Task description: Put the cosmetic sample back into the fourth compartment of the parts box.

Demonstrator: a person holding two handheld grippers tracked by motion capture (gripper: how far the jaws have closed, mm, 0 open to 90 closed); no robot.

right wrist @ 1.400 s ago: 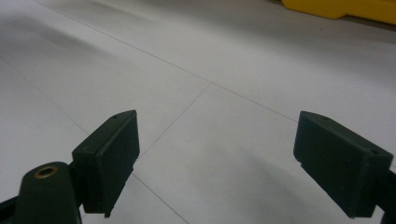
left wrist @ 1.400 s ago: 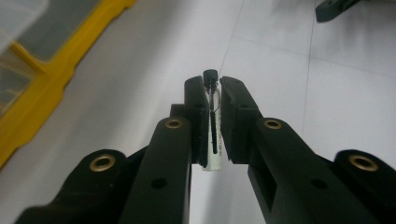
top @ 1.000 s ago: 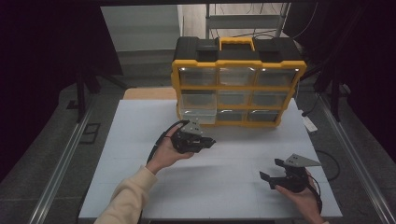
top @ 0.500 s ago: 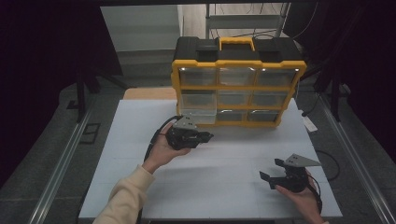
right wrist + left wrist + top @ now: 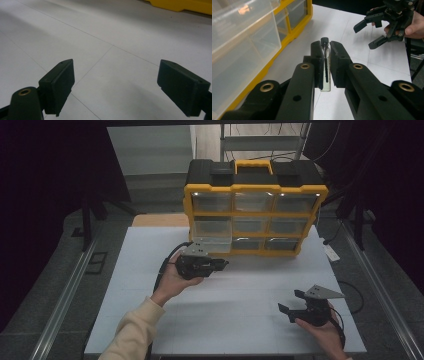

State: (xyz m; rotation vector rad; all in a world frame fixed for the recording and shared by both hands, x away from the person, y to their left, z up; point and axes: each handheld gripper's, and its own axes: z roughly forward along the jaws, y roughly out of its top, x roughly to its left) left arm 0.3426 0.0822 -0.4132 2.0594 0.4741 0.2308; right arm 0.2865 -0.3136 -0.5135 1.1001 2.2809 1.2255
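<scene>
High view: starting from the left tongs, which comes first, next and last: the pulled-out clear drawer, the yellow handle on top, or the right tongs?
1. Pulled-out clear drawer, just behind the left tongs, bottom-left of the organizer.
2. Right tongs, across the white table toward the near right corner.
3. Yellow handle, on top of the organizer at the back.

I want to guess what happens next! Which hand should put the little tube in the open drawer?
Left, probably. The left gripper already clamps the tube beside the drawer; the right gripper waits open, farther away.
</scene>
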